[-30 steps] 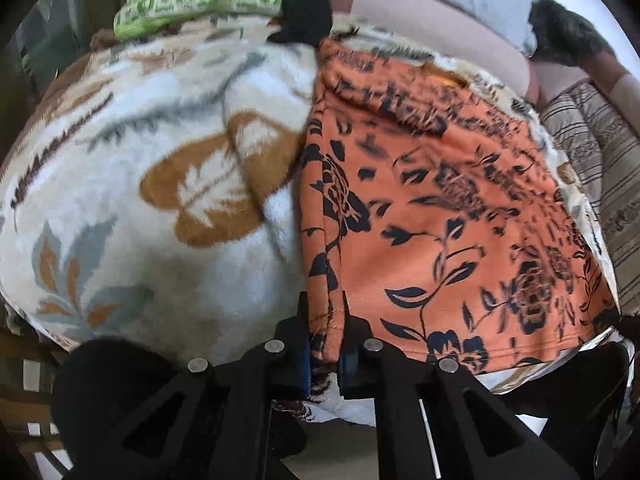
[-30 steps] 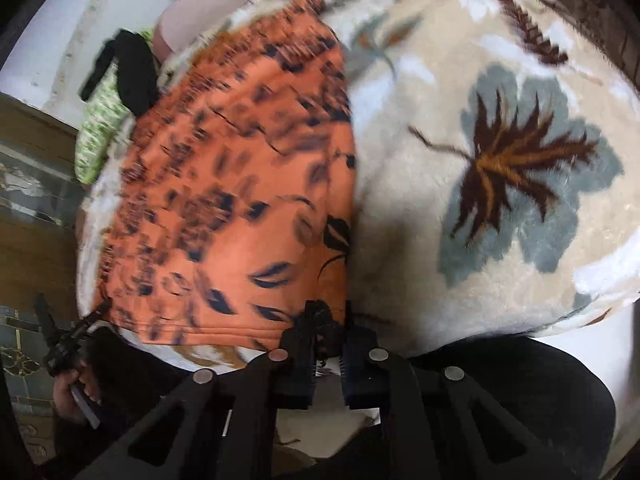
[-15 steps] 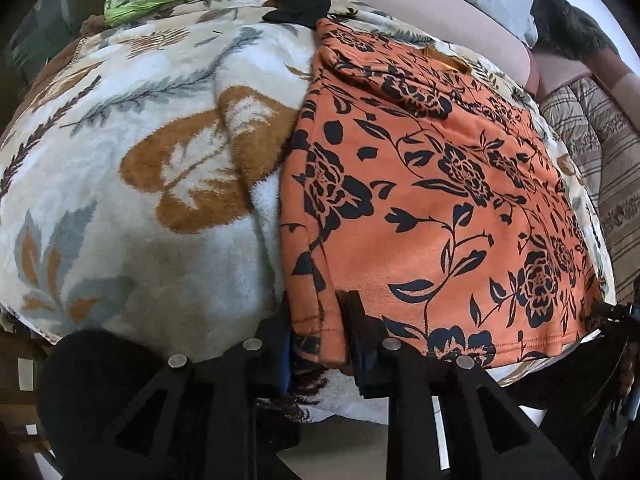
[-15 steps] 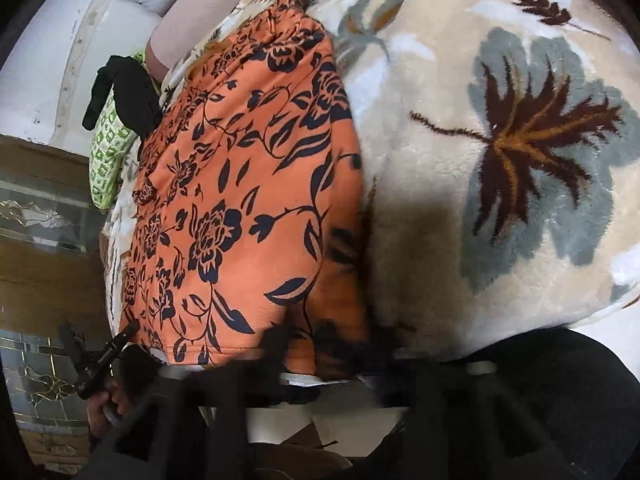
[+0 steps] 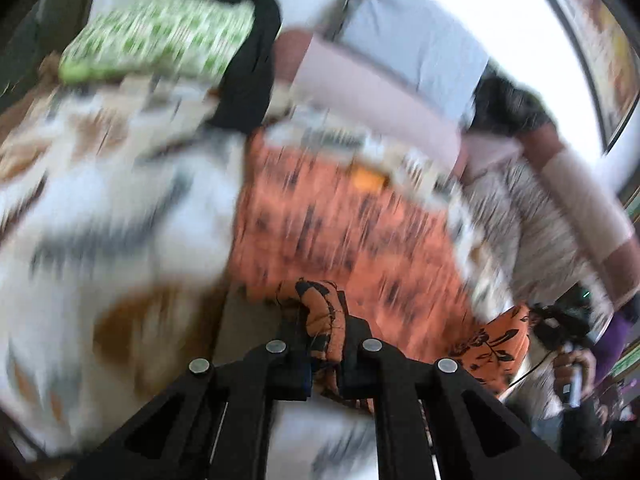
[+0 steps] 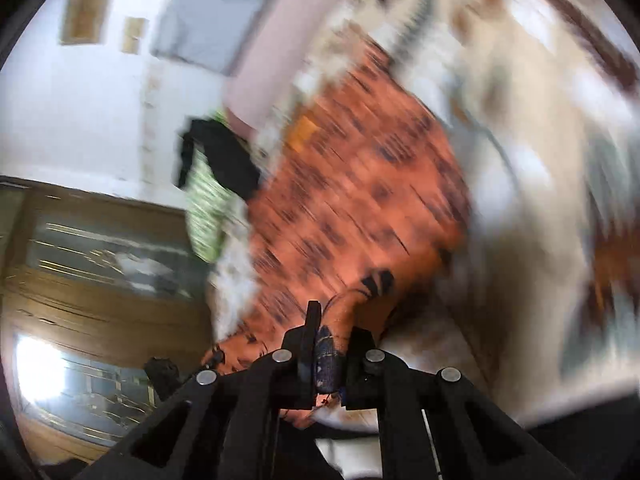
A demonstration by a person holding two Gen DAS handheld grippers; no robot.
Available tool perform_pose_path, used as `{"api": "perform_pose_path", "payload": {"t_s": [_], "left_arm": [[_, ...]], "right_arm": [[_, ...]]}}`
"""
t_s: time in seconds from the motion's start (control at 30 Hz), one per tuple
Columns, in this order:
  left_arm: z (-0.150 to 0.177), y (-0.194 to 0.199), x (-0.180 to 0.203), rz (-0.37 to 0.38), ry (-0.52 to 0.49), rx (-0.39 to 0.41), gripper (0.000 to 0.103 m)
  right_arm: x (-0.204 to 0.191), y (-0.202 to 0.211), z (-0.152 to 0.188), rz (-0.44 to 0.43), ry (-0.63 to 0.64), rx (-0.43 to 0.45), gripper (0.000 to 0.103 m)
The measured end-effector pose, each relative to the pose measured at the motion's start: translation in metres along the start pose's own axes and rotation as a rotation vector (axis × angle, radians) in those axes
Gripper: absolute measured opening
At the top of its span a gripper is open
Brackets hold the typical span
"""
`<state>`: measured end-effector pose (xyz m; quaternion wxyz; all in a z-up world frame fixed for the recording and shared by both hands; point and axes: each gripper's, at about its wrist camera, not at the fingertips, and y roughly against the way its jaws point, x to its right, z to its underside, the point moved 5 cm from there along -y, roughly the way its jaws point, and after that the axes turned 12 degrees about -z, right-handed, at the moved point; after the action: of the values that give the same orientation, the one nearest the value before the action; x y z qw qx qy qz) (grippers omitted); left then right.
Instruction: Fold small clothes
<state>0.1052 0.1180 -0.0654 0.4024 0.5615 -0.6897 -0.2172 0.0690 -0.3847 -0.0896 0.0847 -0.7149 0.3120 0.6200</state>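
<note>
My left tool (image 5: 323, 354) and right tool (image 6: 326, 358) are each clamped on a near corner of the orange floral cloth (image 5: 344, 232), those corners lifted off the blanket (image 5: 100, 208) at the bed's near edge, the rest lying flat toward the pillows (image 5: 160, 40), both views blurred.

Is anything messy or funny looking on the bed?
Nothing looks broken or spilled. The orange flowered cloth is bunched up at its near corners, but only because the left claw and right claw are each pinching one. A black garment lies draped over the green pillow, unfolded.
</note>
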Motion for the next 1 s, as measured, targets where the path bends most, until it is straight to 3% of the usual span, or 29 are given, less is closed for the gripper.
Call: {"api": "perform_pose_path", "payload": {"t_s": [0.1, 0.13, 0.2, 0.23, 0.27, 0.3, 0.33, 0.37, 0.43, 0.53, 0.63, 0.7, 0.73, 0.77, 0.8, 0.83, 0.87, 1.0], "left_arm": [[-0.081, -0.022, 0.009, 0.009, -0.008, 0.106, 0.009], [-0.102, -0.042, 0.006, -0.004, 0.011, 0.109, 0.015], [-0.131, -0.092, -0.001, -0.080, -0.007, 0.092, 0.042], [-0.141, -0.122, -0.006, -0.140, -0.025, 0.076, 0.068], [-0.147, -0.157, -0.018, -0.242, -0.033, 0.056, 0.082], [-0.147, -0.178, -0.029, -0.321, -0.050, 0.026, 0.082], [-0.143, -0.194, -0.041, -0.400, -0.050, -0.010, 0.081], [-0.136, -0.198, -0.052, -0.408, -0.023, -0.011, 0.081], [-0.118, -0.184, -0.062, -0.333, 0.012, 0.020, 0.081], [-0.091, -0.158, -0.060, -0.291, -0.002, 0.038, 0.082], [-0.064, -0.159, -0.045, -0.228, -0.038, -0.035, 0.082], [-0.051, -0.183, -0.033, -0.241, -0.101, -0.109, 0.082], [-0.047, -0.200, -0.030, -0.274, -0.125, -0.167, 0.082], [-0.042, -0.215, -0.028, -0.314, -0.138, -0.216, 0.078], [-0.044, -0.220, -0.023, -0.326, -0.165, -0.190, 0.071], [-0.046, -0.220, -0.014, -0.281, -0.177, -0.197, 0.035], [-0.050, -0.219, -0.009, -0.254, -0.155, -0.223, 0.019], [-0.077, -0.173, 0.011, -0.240, -0.128, -0.133, 0.016]], "right_arm": [[-0.032, -0.021, -0.078, -0.043, 0.104, 0.081, 0.007], [-0.035, -0.030, -0.109, -0.048, 0.112, 0.118, 0.007], [-0.025, -0.055, -0.170, -0.025, 0.108, 0.201, 0.011], [-0.014, -0.070, -0.191, 0.002, 0.133, 0.194, 0.023], [0.000, -0.083, -0.205, 0.047, 0.126, 0.184, 0.038], [0.020, -0.092, -0.215, 0.147, 0.105, 0.192, 0.083], [0.032, -0.093, -0.216, 0.212, 0.097, 0.216, 0.089], [0.042, -0.094, -0.212, 0.226, 0.083, 0.230, 0.089], [0.054, -0.092, -0.192, 0.236, 0.074, 0.200, 0.089], [0.062, -0.096, -0.154, 0.387, 0.223, 0.043, 0.089], [0.076, -0.106, -0.136, 0.432, 0.259, -0.071, 0.088], [0.084, -0.119, -0.127, 0.434, 0.275, -0.118, 0.086], [0.090, -0.129, -0.124, 0.442, 0.265, -0.154, 0.070], [0.097, -0.138, -0.122, 0.475, 0.238, -0.178, 0.061], [0.098, -0.142, -0.122, 0.505, 0.244, -0.184, 0.054], [0.095, -0.144, -0.121, 0.516, 0.248, -0.205, 0.030], [0.092, -0.144, -0.119, 0.499, 0.226, -0.218, 0.024], [0.052, -0.130, -0.120, 0.465, 0.259, -0.178, 0.019]]}}
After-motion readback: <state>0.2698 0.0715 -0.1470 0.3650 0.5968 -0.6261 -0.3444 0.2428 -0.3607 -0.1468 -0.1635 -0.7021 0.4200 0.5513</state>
